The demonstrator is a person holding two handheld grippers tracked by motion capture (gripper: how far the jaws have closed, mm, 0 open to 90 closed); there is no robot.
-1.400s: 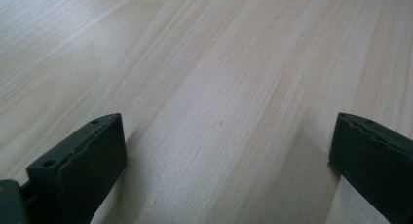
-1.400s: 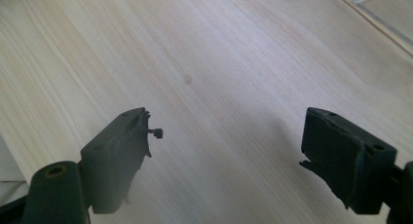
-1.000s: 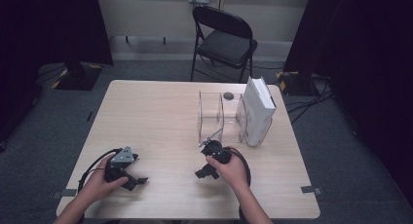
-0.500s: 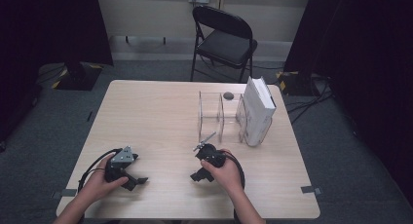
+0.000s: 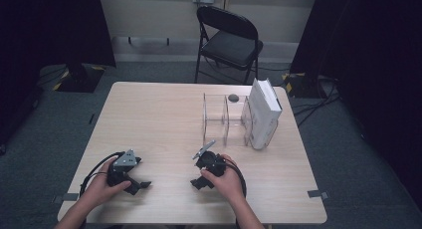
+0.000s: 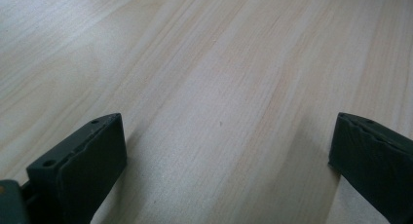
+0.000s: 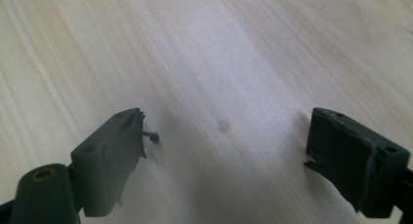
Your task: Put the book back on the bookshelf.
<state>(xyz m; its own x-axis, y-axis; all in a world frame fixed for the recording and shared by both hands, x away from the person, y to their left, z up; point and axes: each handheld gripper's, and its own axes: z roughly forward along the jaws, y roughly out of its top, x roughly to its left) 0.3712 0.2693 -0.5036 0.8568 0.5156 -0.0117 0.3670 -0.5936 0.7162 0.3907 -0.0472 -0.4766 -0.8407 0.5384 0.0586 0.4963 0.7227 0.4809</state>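
High view: person at near edge of wooden table, a gripper in each hand, both low by the edge.
Left gripper: rests on the tabletop near the front-left, hand wrapped round its body; jaws point toward table centre.
Left jaws: wide apart w/ nothing between; left gripper view has bare wood grain in the gap.
Right gripper: near front-centre, held in right hand, grey plate up; looks parked, not reaching.
Right jaws: have just been opening, now spread wide, nothing between; right gripper view has plain tabletop w/ a small dark knot.
Clear rack: transparent divider stand on the right half of the table, well apart from both grippers, nearest the right one.
White box: stands on edge, leaning against the rack's right end – prob. so the rack props it upright.
Small dark thing: behind the rack; can't tell what it is.
Chair: folding, beyond the far edge, not in play.
Judgement: grippers empty & resting; nothing gripped yet, rack/box untouched.
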